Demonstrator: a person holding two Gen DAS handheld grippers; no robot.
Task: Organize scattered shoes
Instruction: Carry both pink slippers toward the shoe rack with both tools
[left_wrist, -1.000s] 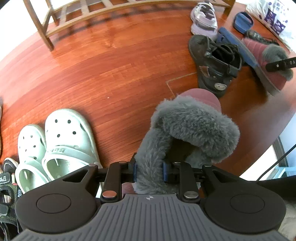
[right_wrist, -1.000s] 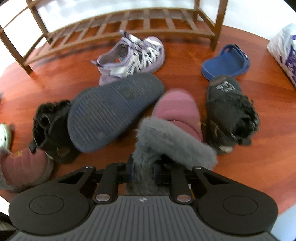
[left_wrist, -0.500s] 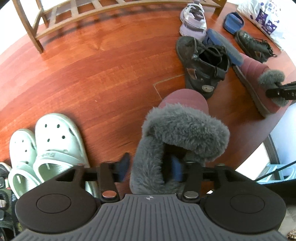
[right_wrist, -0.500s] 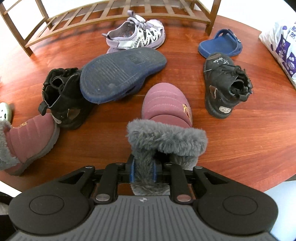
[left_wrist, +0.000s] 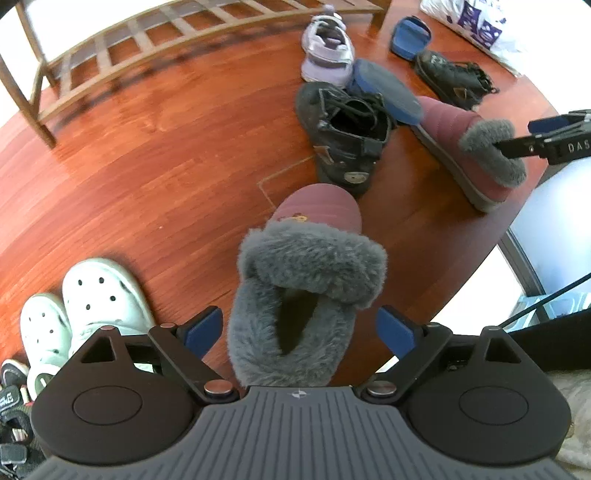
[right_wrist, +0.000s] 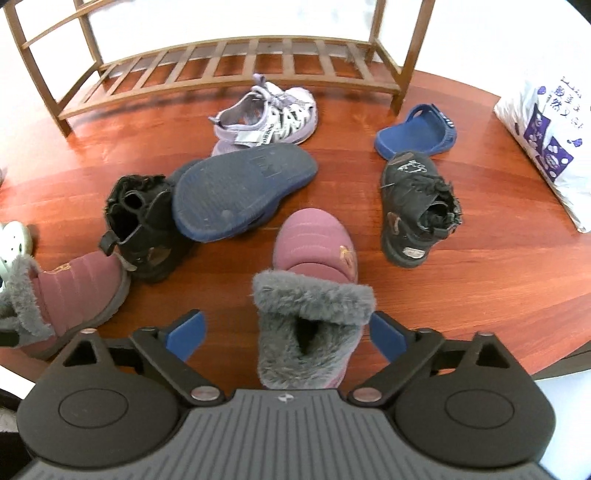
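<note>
On the red-brown wooden floor (right_wrist: 480, 295), two maroon quilted boots with grey fur cuffs are seen standing, one between each gripper's opening jaws.

The left boot (left_wrist: 314, 258) is flanked by the blue pads of the left gripper (left_wrist: 301, 330), untouched; the right boot (right_wrist: 314, 280) stands likewise free inside the right gripper (right_wrist: 286, 334). A small gold emblem is stitched on each, unreadable. Nearby lie black boots (right_wrist: 147, 229), an upturned blue slipper (right_wrist: 240, 188), a lilac sandal (right_wrist: 269, 114). Purple characters are printed on a white bag (right_wrist: 550, 144).
</note>
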